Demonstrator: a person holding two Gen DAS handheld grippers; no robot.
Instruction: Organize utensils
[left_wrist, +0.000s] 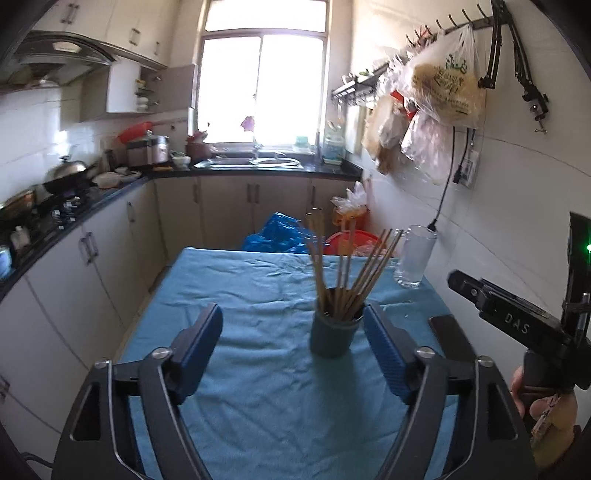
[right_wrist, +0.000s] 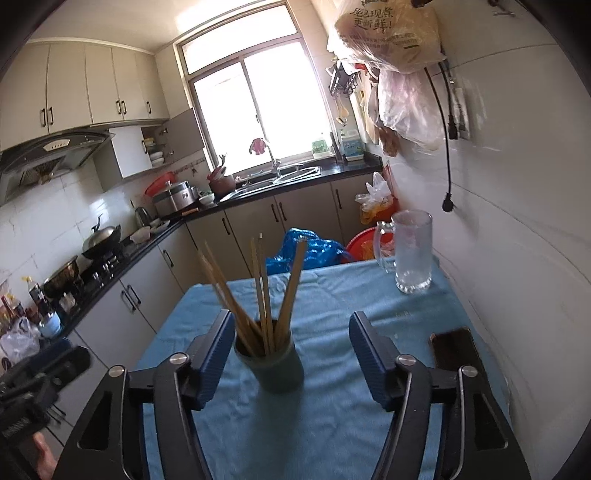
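A teal cup (left_wrist: 332, 336) stands on the blue cloth (left_wrist: 258, 387) of the table, with several wooden chopsticks (left_wrist: 351, 269) fanned out of it. My left gripper (left_wrist: 292, 310) is open; the cup is just ahead, near its right finger, and nothing sits between the pads. In the right wrist view the same cup (right_wrist: 277, 369) and chopsticks (right_wrist: 258, 288) are close to the left finger of my right gripper (right_wrist: 291, 318), which is open and holds nothing. The cup's base lies partly within the right gripper's span, and its pads do not press on it.
A glass mug (right_wrist: 412, 254) stands at the table's far right corner. A dark phone (right_wrist: 454, 350) lies by the right edge against the tiled wall. Beyond the far edge are a blue plastic bag (right_wrist: 306, 251) and a red basin (left_wrist: 351, 240). Kitchen counters run along the left.
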